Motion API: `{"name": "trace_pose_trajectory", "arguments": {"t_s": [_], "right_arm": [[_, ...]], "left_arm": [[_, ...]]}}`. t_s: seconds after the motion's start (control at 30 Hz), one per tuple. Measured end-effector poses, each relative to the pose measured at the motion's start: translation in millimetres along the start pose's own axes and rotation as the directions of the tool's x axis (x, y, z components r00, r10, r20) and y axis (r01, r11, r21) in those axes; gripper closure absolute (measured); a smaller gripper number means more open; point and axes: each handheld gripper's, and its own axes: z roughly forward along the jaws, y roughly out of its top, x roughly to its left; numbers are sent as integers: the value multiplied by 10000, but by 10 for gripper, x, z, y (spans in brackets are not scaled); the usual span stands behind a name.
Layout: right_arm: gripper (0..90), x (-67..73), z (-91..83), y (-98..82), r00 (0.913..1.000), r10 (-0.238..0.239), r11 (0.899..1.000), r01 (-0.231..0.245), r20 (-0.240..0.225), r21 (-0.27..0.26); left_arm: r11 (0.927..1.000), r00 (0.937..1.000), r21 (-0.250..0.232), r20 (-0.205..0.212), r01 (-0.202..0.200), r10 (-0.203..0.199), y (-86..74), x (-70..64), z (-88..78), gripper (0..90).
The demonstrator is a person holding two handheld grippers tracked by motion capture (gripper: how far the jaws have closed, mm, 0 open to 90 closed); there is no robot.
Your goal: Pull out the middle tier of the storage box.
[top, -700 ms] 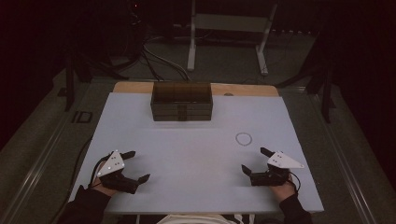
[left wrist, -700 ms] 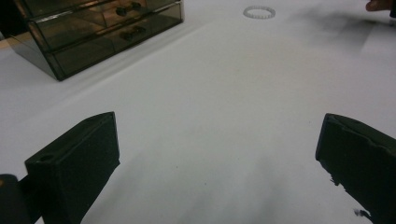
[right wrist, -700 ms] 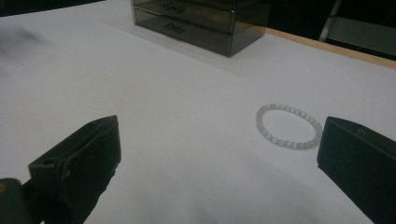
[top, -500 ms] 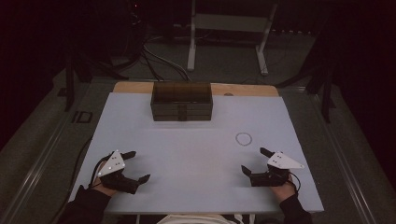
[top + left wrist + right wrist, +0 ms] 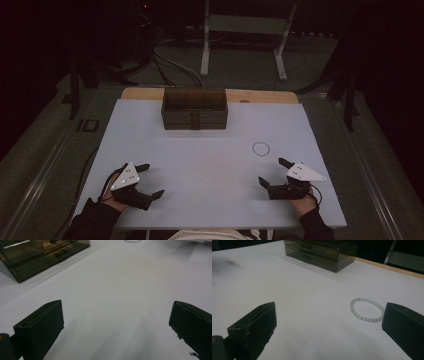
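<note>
High view: both hands rest at the near edge of the white table (image 5: 210, 150), left gripper (image 5: 144, 181) and right gripper (image 5: 276, 172) well apart, each angled inward toward the middle.
Left gripper state: released, jaws spread wide, nothing between them, just bare tabletop in the left gripper view.
Right gripper state: released too, jaws wide with nothing gripped.
Bead bracelet: lying flat on the table (image 5: 260, 148), near the right gripper and a little ahead of it, apart from both jaws.
Drawer box: smoky translucent drawer organiser (image 5: 194, 108) stands at the far middle of the table, its drawers looking shut, well apart from the bracelet.
Why so placed: I'd judge this a ready stance, with the right gripper nearest the bracelet and likely to make the pick, the left freer to reach for a drawer.
Right gripper view adds: the individual pale beads of the bracelet (image 5: 367, 310), sitting just inside the right-hand jaw, and the drawer handles on the organiser (image 5: 322, 252).
Left gripper view adds: the organiser's dark side (image 5: 42, 257) seen close and tilted, and a sliver of the bracelet (image 5: 132, 241) at the top edge.
</note>
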Motion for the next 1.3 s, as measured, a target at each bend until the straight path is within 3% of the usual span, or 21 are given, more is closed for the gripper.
{"name": "trace_pose_trajectory", "arguments": {"t_s": [0.17,0.5,0.97,1.07,1.17,1.3], "right_arm": [[0,1,-5,5,10000,62,9999,-61,50,-120],[0,13,-7,13,9999,15,9998,-13,131,-193],[0,0,-5,8,9999,88,9997,-86,101,-218],[0,-6,-7,11,9999,135,9996,-133,79,-258],[0,-1,-7,13,9999,108,9996,-105,100,-268],[0,2,-14,15,9999,94,9994,-92,79,-323]], "left_arm": [[9997,9996,63,144,-249,248,83,-7,-1,10],[9970,9968,-41,-165,-778,777,284,24,-27,10],[9862,9855,-119,-397,-1653,1647,609,103,20,10],[9768,9756,16,-486,-2144,2142,691,93,78,10],[9723,9710,42,-503,-2336,2336,728,89,110,10],[9612,9589,224,-659,-2751,2760,820,90,198,10]]}}
